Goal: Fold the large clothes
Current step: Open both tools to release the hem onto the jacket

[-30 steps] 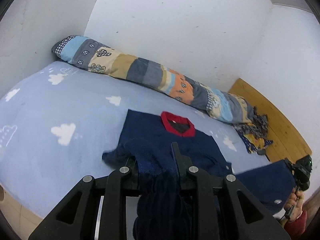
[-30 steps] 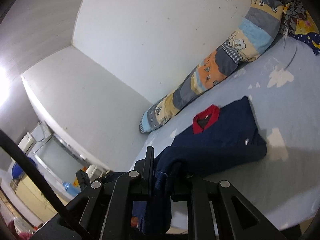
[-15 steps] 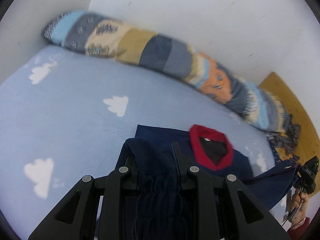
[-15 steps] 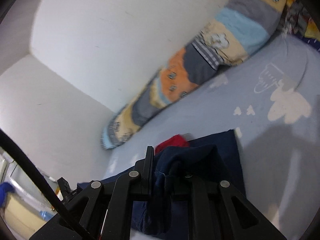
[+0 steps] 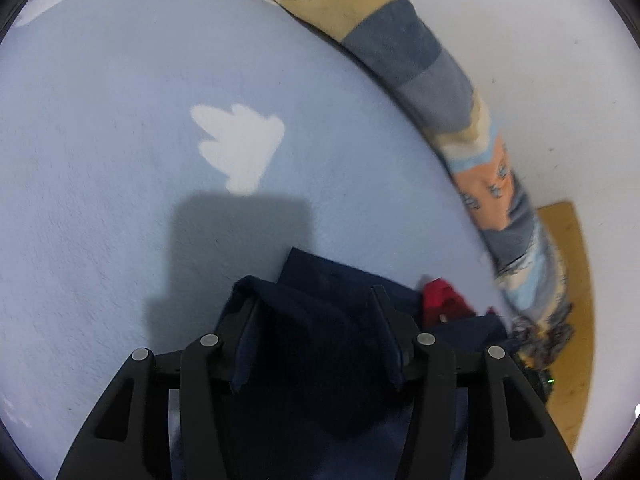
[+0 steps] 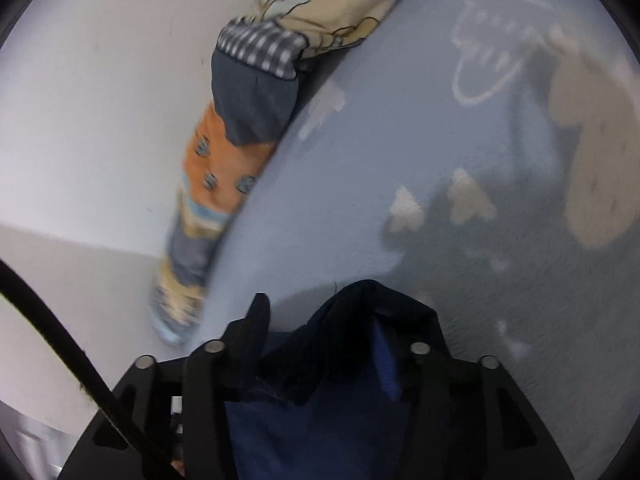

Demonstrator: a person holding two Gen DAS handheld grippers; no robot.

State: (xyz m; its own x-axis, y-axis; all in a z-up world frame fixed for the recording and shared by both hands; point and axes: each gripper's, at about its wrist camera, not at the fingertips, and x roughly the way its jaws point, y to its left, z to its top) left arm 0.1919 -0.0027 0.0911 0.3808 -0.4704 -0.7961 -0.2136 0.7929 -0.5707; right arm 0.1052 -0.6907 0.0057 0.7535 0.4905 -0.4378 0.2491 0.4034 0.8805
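A navy blue garment [image 5: 328, 280] with a red collar [image 5: 440, 302] lies on the light blue bedsheet [image 5: 120, 160]. My left gripper [image 5: 316, 320] has its fingers spread wide, with a fold of the navy cloth draped between and over them, low over the garment's far edge. My right gripper [image 6: 320, 328] also stands wide with the navy garment's [image 6: 360, 360] other end bunched between its fingers, close above the sheet [image 6: 360, 180]. The rest of the garment is hidden under both grippers.
A long patchwork bolster [image 5: 400, 40] runs along the white wall behind the bed; it also shows in the right wrist view [image 6: 248, 100]. A wooden board [image 5: 568, 300] and a patterned cloth [image 5: 540, 328] sit at the bed's right end. White cloud prints [image 5: 240, 144] dot the sheet.
Both grippers have carried the garment's near end forward and down toward the collar end, folding it over. Their jaws have gone from shut on the cloth to spread wide.
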